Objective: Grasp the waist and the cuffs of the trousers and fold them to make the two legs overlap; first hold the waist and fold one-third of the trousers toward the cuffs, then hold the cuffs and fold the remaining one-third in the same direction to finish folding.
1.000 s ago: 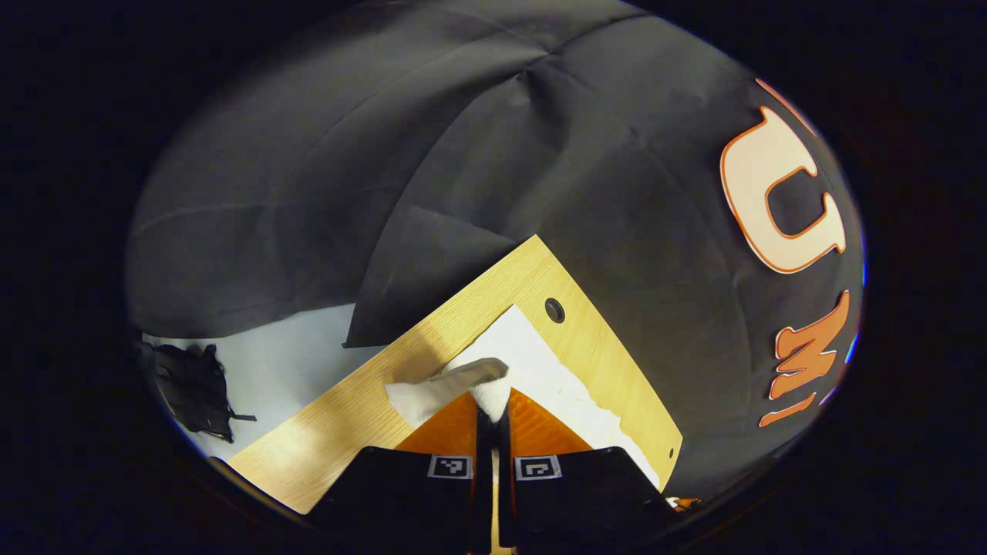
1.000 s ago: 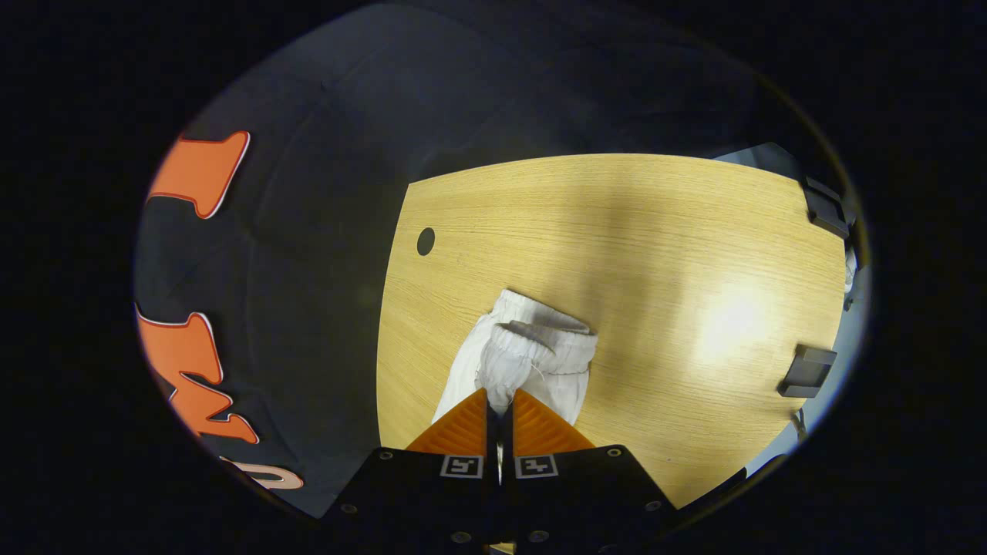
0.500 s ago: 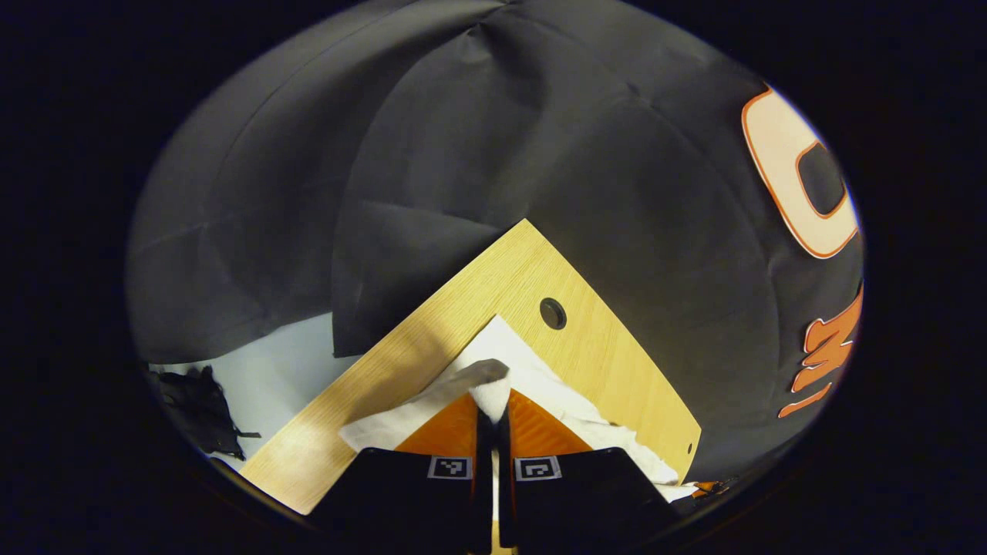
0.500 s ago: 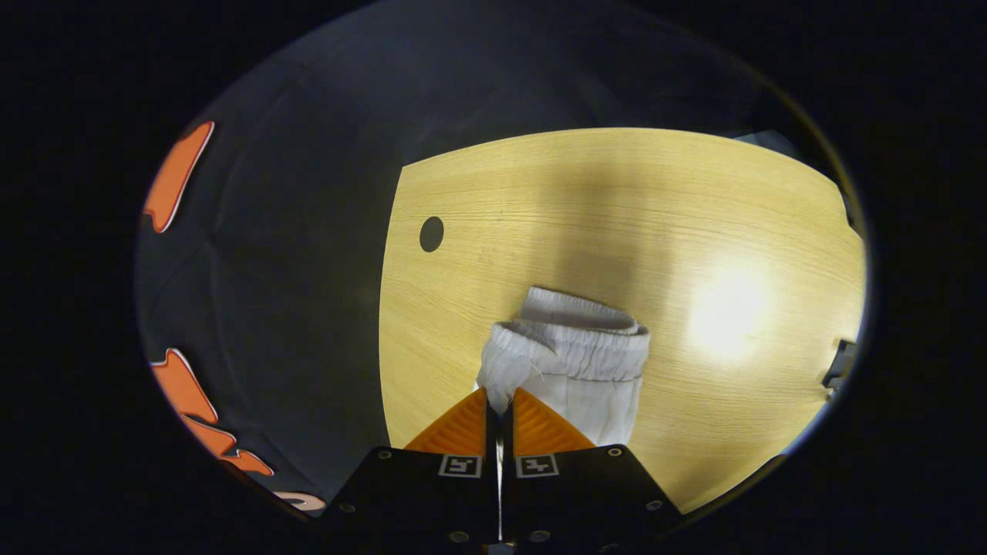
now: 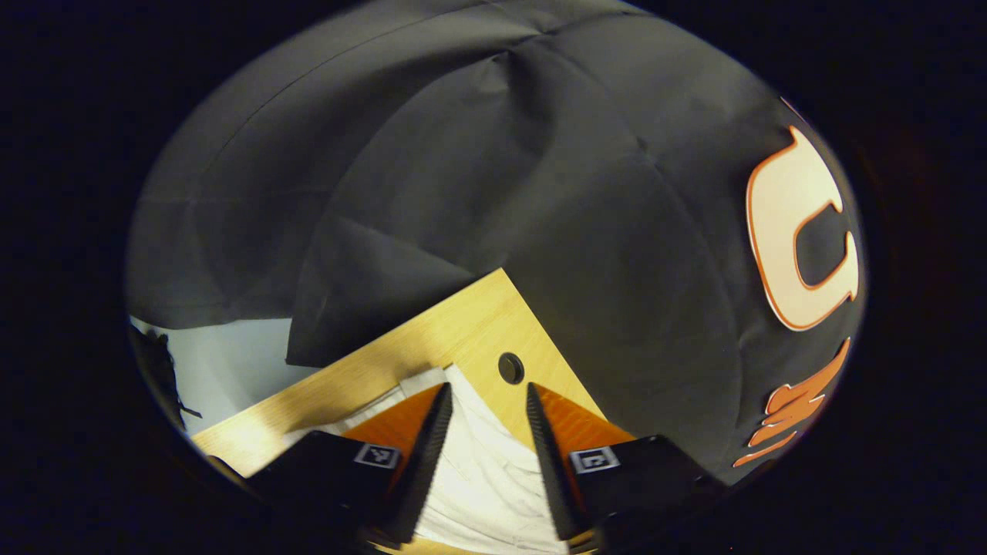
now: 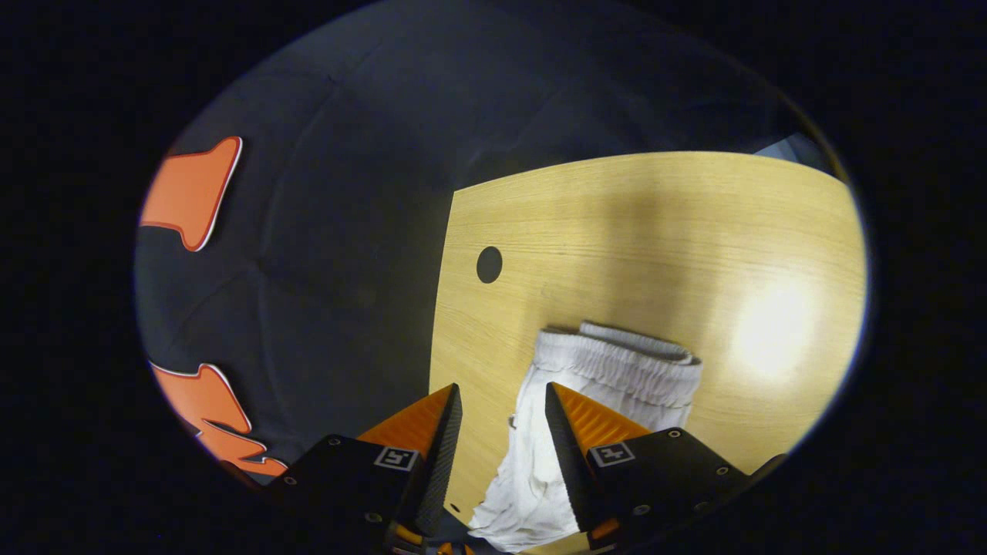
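White trousers (image 6: 601, 385) lie on the wooden table (image 6: 655, 231), the gathered elastic waist (image 6: 624, 362) flat just beyond my right gripper (image 6: 501, 389). That gripper stands open, its fingers apart above the cloth's left edge, gripping nothing. In the left gripper view the other end of the white trousers (image 5: 482, 470) lies flat between and beneath the fingers of my left gripper (image 5: 486, 389), which is open too and holds nothing. Whether the fingers touch the cloth I cannot tell.
The table's corner has a round cable hole (image 5: 510, 368), also seen as a hole (image 6: 489, 264) left of the waist. The black booth wall (image 5: 540, 193) hangs close behind the table edge. Pale floor (image 5: 224, 354) lies past the table's left side.
Both grippers have opened and let go of the trousers. The cloth, earlier pinched and lifted at each end, now lies flat on the table.
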Demonstrator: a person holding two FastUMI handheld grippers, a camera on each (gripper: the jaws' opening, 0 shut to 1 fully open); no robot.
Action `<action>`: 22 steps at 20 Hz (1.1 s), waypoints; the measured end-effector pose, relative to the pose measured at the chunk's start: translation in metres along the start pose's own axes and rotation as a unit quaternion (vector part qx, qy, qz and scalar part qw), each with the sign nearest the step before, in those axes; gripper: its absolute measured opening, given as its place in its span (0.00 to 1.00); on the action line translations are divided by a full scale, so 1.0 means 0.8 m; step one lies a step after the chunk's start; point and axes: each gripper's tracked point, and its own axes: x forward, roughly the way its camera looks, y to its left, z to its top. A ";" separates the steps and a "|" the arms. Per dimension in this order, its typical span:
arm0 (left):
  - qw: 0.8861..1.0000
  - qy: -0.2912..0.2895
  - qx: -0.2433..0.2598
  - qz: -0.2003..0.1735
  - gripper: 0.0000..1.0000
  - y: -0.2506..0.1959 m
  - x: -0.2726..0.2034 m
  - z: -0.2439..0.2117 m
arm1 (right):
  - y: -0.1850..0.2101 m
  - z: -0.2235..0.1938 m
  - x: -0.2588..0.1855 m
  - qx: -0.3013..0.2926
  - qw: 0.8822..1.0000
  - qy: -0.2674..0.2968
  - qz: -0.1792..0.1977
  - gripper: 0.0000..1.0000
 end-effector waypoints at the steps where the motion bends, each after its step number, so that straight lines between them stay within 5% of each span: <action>1: 1.000 0.005 0.017 0.001 0.79 -0.007 -0.001 -0.002 | -0.012 -0.002 -0.003 -0.013 1.000 -0.003 -0.011 0.70; 3: 0.998 0.015 0.062 0.014 1.00 -0.010 -0.010 -0.010 | -0.024 -0.005 -0.008 -0.024 1.000 0.000 -0.018 0.77; 9: 0.979 0.045 0.197 0.033 0.99 -0.028 -0.040 -0.030 | -0.072 -0.028 -0.011 -0.074 0.995 0.017 -0.061 0.94; 14: 0.962 0.050 0.262 0.053 1.00 -0.023 -0.040 -0.043 | -0.118 -0.037 -0.006 -0.112 0.987 0.029 -0.114 0.97; 20: 0.921 0.023 0.371 0.114 1.00 -0.016 -0.038 -0.035 | -0.141 -0.030 0.023 -0.133 0.982 0.030 -0.129 0.96; 22: 0.927 0.028 0.355 0.116 0.99 -0.010 -0.037 -0.046 | -0.138 -0.029 0.033 -0.126 0.984 0.031 -0.121 0.96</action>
